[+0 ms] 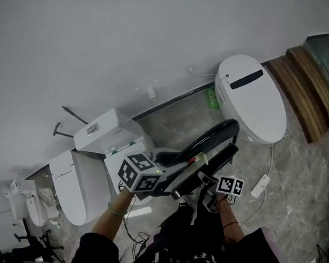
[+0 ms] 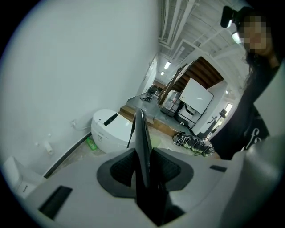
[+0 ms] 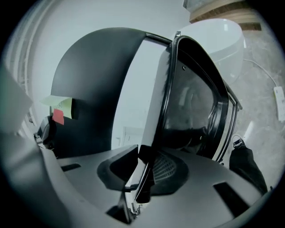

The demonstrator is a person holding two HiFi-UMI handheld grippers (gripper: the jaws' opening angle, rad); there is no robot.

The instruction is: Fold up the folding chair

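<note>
Folding chair (image 1: 209, 139) clamped from both sides.
Left gripper (image 2: 143, 168) and right gripper (image 3: 144, 167) each pinch a thin edge; the grippers hide its lower frame.

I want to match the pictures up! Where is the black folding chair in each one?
Head view: the folding chair is in the middle, just below the white toilet.
Left gripper view: seen edge-on, a thin dark panel in the middle, between the jaws.
Right gripper view: it fills the middle, its rim between the jaws.
Shared landmark: the white toilet sits behind the chair in all three.
</note>
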